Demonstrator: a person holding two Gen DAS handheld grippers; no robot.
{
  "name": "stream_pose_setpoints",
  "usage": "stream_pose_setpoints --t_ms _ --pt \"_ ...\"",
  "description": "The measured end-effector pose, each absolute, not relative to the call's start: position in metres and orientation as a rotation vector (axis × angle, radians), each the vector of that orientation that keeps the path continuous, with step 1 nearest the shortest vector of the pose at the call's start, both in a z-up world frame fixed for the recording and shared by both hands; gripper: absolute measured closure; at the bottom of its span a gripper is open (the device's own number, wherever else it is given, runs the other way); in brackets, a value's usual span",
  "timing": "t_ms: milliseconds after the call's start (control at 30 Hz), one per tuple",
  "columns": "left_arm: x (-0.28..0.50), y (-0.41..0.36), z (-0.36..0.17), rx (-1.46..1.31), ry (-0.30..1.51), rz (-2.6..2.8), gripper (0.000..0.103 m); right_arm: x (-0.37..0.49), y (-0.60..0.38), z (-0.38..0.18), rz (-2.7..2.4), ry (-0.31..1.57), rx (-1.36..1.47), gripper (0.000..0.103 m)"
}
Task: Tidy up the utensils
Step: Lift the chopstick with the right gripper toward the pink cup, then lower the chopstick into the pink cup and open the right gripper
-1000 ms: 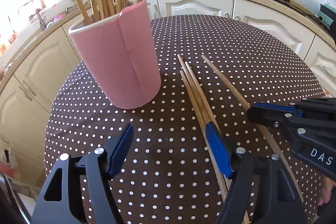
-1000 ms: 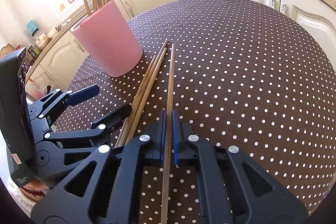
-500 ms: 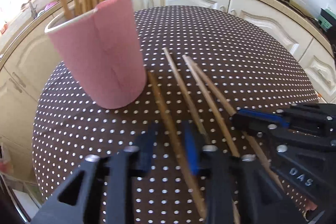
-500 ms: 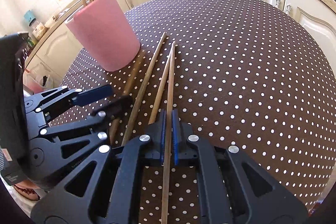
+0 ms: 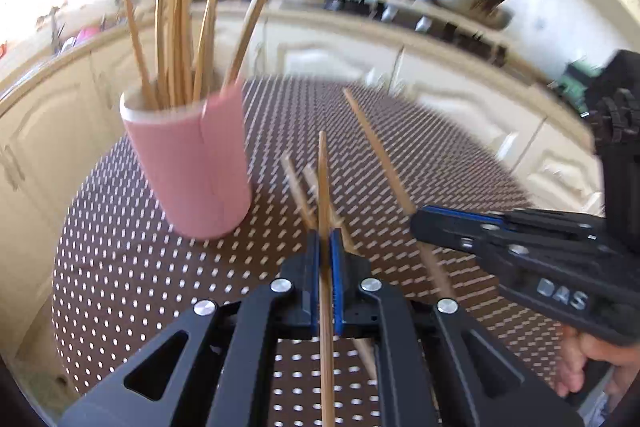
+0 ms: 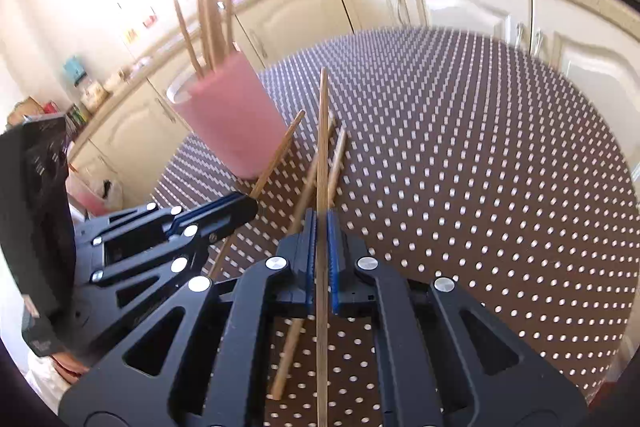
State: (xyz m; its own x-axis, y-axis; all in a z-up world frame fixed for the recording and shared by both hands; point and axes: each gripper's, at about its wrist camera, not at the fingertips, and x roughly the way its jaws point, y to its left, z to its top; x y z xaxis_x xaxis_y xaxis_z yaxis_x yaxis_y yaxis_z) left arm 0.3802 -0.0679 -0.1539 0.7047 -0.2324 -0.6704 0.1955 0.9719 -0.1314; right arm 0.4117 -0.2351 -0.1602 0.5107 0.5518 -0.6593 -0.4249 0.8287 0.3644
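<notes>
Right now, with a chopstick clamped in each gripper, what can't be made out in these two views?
- Left wrist: stove pans smeared by motion blur.
- Left wrist: left gripper covers parts of the chopsticks on the table.
- Right wrist: right gripper hides the middle of its chopstick.
- Both: pink holder walls hide its inside.

Brown polka-dot tablecloth (image 6: 480,155), cream cabinets (image 6: 452,7), blurred frying pan (image 5: 480,7) on stove (image 5: 400,3)
</notes>
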Motion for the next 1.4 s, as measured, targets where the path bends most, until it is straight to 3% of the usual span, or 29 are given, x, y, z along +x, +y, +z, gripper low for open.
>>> stream_pose_setpoints --t_ms 600,967,1400 --pt "0.325 -0.023 -0.047 -0.128 0.123 -0.193 0.097 0.389 -0.225 -0.046 0.648 0.463 0.213 0.097" --pt "0.364 0.013 -0.015 -0.186 -0.037 -0.092 0.097 0.418 -0.177 -0.016 0.673 0.324 0.177 0.097" --pt "0.427 0.022 -0.024 -0.181 -0.095 -0.027 0.097 0.453 -0.15 -0.016 0.711 0.268 0.153 0.097"
